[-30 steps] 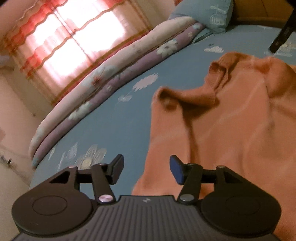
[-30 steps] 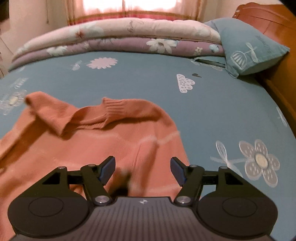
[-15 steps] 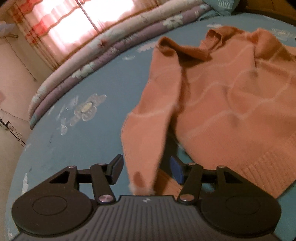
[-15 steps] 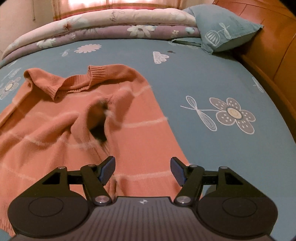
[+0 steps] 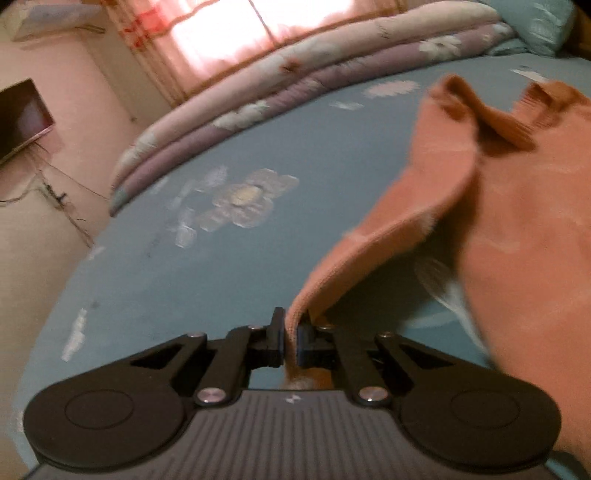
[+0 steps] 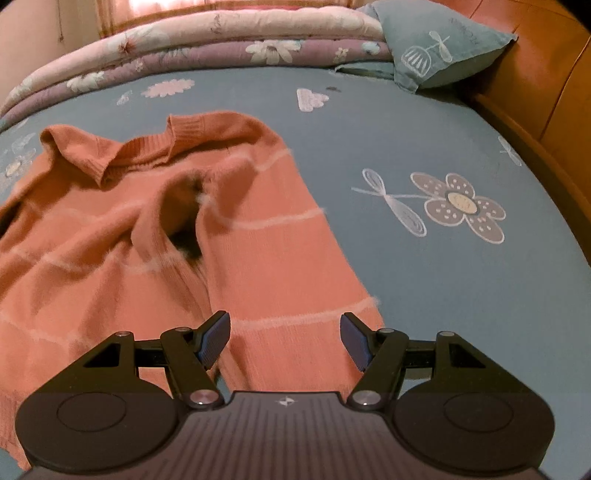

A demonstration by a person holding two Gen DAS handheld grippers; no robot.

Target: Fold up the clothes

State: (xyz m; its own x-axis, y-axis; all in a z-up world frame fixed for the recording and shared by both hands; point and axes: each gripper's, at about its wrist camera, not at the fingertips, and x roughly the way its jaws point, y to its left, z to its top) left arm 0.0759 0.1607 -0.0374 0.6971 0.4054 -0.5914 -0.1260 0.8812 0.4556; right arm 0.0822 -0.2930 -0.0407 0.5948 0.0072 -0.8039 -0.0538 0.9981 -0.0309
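The left gripper, open half a second ago, is now clamped on the sleeve end of the orange knitted sweater with pale stripes, raising that sleeve off the bed; judged, the sleeve fold can begin. The right gripper has its jaws apart above the other sleeve, holding nothing. The sweater lies spread on the blue flower-printed bed sheet. Beyond lie a rolled floral quilt, a blue pillow and a curtained window.

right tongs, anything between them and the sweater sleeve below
Nothing visible does. The right tongs hang open over the orange sweater's sleeve, with only bare sleeve fabric showing in the gap between the pads.
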